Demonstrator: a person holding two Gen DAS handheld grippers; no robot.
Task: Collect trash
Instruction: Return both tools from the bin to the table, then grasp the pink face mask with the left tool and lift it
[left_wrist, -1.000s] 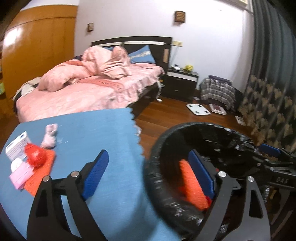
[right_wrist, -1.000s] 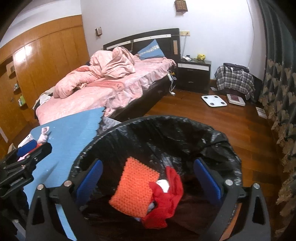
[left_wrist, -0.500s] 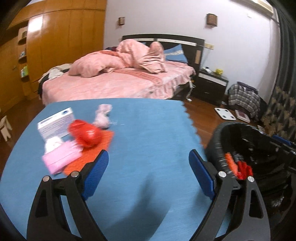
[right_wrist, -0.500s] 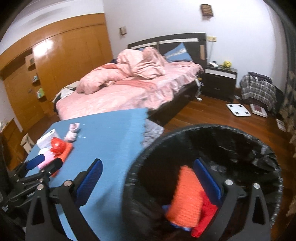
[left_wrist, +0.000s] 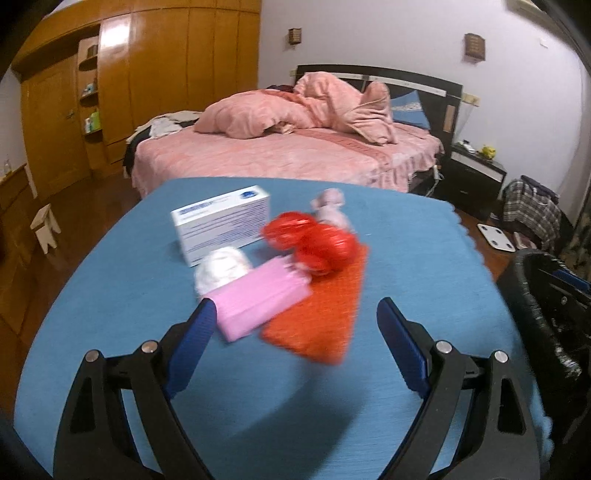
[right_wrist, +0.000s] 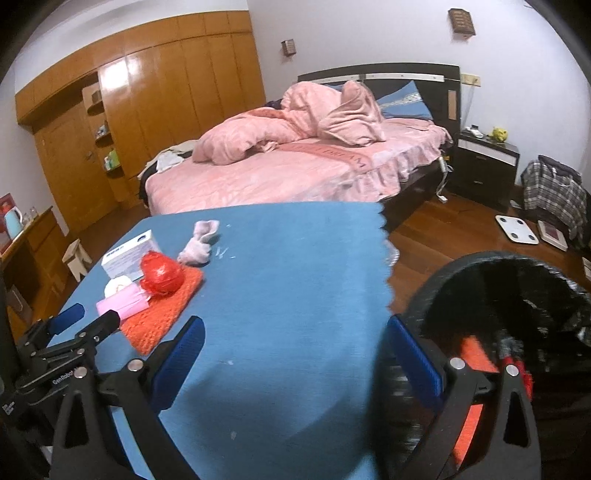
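On the blue table lies a pile of trash: a white box, a crumpled red bag, a pink packet, a white wad, an orange knitted cloth and a pale pink sock. My left gripper hovers open just in front of the pink packet and the orange cloth, holding nothing. My right gripper is open and empty over the table's right part, beside the black-lined bin, which holds orange and red items. In the right wrist view the left gripper shows at far left.
The bin stands off the table's right edge. Behind the table are a pink bed, a wooden wardrobe, a dark nightstand, a white scale on the wood floor and a small white stool.
Both grippers have swung left, away from the bin and over the table. The trash pile has come from the far left into the middle of the left wrist view. Both stayed open.
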